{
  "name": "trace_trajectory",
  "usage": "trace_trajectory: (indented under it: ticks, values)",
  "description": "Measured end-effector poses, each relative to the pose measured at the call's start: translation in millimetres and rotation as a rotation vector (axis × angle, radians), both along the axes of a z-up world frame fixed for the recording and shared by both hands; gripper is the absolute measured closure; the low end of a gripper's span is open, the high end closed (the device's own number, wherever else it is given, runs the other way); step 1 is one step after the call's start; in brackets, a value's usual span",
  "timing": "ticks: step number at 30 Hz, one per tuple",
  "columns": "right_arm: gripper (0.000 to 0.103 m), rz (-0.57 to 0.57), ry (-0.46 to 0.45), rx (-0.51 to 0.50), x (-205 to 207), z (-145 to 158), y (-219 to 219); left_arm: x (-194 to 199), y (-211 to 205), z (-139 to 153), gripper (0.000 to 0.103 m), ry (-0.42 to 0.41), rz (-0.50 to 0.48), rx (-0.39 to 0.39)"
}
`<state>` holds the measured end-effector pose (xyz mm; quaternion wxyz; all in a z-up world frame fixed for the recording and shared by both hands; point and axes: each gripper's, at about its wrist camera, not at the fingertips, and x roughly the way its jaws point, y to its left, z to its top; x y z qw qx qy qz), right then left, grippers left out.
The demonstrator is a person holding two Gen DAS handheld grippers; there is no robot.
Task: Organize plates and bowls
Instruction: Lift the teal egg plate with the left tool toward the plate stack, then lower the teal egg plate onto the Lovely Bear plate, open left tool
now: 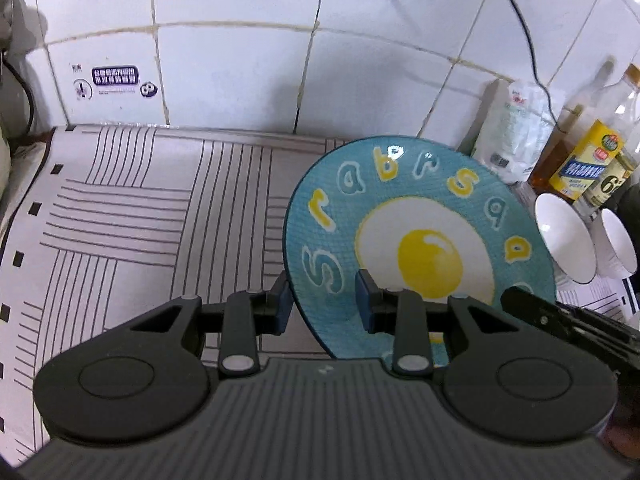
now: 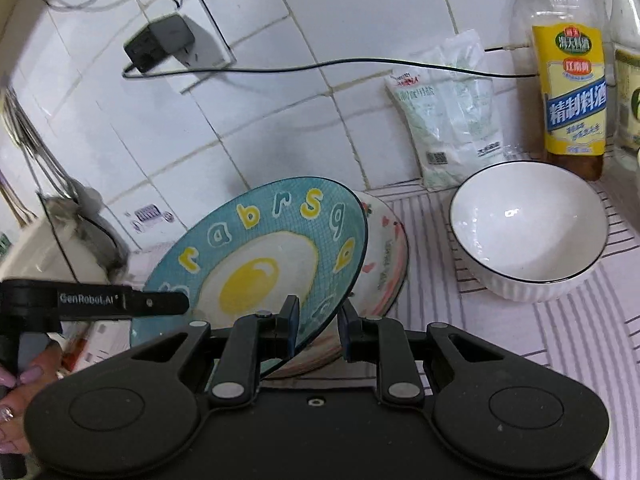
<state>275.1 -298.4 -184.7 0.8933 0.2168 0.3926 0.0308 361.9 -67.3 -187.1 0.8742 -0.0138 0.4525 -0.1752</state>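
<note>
Blue egg-print plate [image 1: 420, 240] held tilted by its rim, left claw [image 1: 326, 302] and right claw [image 2: 318, 330] each clamped on an edge. Glazed ceramic: stiff, slippery, breakable; opposite rim grips seem soundest.

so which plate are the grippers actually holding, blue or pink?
The blue egg plate, tilted up with both grippers on its rim. The pink-rimmed plate sits behind it on the mat, in neither gripper.

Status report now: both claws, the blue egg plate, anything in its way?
Left claw and right claw both shut on blue egg plate, held tilted. Pink plate right behind it. White bowl stands apart.
</note>
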Motion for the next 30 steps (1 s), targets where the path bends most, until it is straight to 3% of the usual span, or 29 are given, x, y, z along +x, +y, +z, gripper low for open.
trace_trajectory:
  ticks: [10,16,22,30]
  values:
    - [0.078,-0.023,0.032,-0.021,1.1,-1.9,-0.5,8.8,-10.8,-9.2,0.072,0.084,0.002,0.053]
    - [0.078,-0.051,0.144,-0.067,15.4,0.9,7.2,20.4,-20.4,-12.3,0.072,0.145,0.024,0.104]
    - [0.078,-0.067,0.171,-0.121,21.9,0.1,9.9,23.1,-27.3,-15.2,0.072,0.175,0.059,0.114]
    - [0.068,-0.050,0.163,-0.196,25.8,-3.4,16.6,23.3,-31.9,-15.2,0.072,0.180,0.076,0.134]
